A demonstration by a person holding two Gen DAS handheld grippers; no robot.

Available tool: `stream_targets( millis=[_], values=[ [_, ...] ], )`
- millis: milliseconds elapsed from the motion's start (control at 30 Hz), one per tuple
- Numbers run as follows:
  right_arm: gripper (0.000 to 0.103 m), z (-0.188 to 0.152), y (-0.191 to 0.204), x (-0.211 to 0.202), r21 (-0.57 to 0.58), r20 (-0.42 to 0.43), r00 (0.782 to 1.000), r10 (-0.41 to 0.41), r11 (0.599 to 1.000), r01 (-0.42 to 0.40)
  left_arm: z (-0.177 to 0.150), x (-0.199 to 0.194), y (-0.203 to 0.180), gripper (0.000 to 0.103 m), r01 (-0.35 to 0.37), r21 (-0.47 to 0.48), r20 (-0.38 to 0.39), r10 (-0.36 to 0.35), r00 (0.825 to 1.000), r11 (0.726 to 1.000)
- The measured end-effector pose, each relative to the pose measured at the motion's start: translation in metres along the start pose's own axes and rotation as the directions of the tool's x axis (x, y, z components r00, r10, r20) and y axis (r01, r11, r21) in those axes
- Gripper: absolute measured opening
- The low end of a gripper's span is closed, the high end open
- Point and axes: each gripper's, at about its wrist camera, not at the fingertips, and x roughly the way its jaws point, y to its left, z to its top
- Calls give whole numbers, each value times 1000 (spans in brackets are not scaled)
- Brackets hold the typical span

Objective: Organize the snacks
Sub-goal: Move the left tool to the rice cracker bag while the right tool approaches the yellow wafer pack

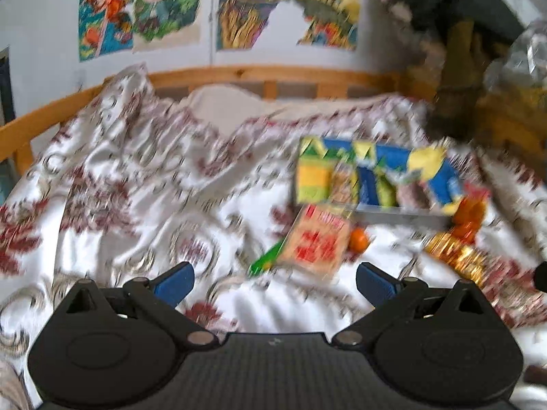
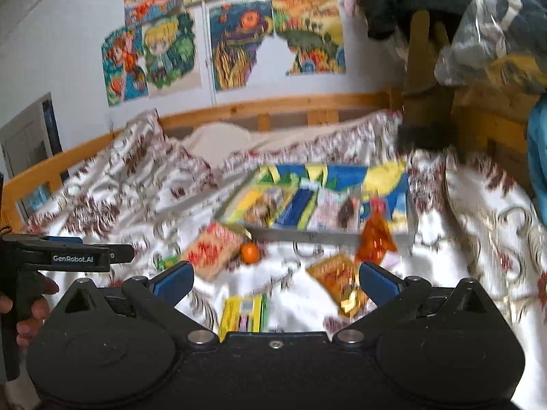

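Right wrist view: your left gripper (image 2: 116, 254) reads "GenRobot.AI", both grippers gape wide and empty, snack tray (image 2: 307, 235) at twelve o'clock on the floral bedspread (image 2: 102, 198), posters (image 2: 239, 37) beyond.

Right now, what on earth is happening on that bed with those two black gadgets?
A person is tidying snacks with a hand-held left gripper and right gripper. Both have their fingers wide open and hold nothing. They point towards a tray on the patterned bedspread, already partly filled with packets. Loose snacks lie in front of it: a tan packet with red print, a small orange fruit, an orange wrapper and a yellow box. The pictures are blurred.
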Motion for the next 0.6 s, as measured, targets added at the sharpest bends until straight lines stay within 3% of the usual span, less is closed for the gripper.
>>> stream_targets(
  millis=[167, 600],
  values=[
    [102, -18, 5, 10, 14, -86, 996, -20, 1000, 21, -13, 12, -1, 103, -74, 14, -91, 75, 993, 997],
    [102, -35, 13, 23, -2, -172, 985, -33, 999, 33, -23, 22, -1, 103, -73, 30, -159, 76, 984, 997]
  ],
)
